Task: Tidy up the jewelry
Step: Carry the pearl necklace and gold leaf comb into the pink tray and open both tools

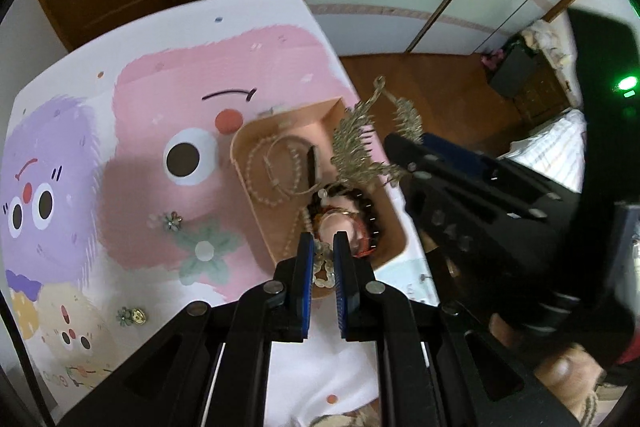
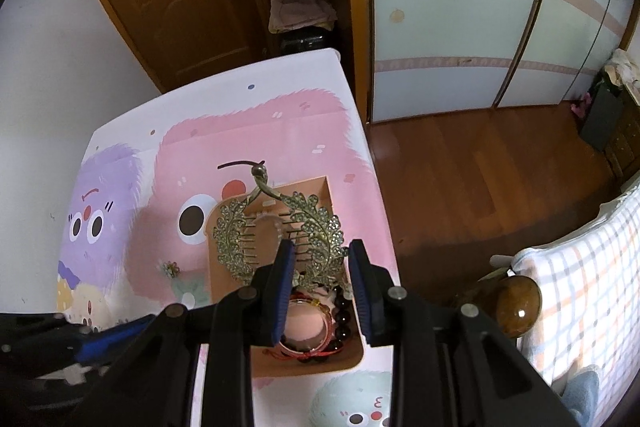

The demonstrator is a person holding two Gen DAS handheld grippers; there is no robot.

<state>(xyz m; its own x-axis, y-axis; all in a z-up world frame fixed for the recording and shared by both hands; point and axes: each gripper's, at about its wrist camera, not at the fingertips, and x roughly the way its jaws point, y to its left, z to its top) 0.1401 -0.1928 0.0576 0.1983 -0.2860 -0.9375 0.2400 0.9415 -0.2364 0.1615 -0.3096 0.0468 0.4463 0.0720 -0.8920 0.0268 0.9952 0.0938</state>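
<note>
The left claw (image 1: 323, 247) is squeezed almost closed on a string of pale beads (image 1: 322, 267) that hangs down into the tan tray (image 1: 394, 227). The right claw (image 2: 322, 259) holds a leafy gold hair comb (image 2: 280, 231) just above the tray. Its pads press on the comb's lower right end. More bead strings and a dark bead bracelet (image 2: 344, 315) lie inside the tray. The tray sits on the surface (image 1: 160, 99), which has a cartoon monster cloth, near its right edge. Two small flower earrings (image 1: 132, 315) lie on the cloth.

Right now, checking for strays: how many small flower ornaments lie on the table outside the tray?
2: one flower ornament left of the tray, another nearer the camera. Others may be hidden.
</note>
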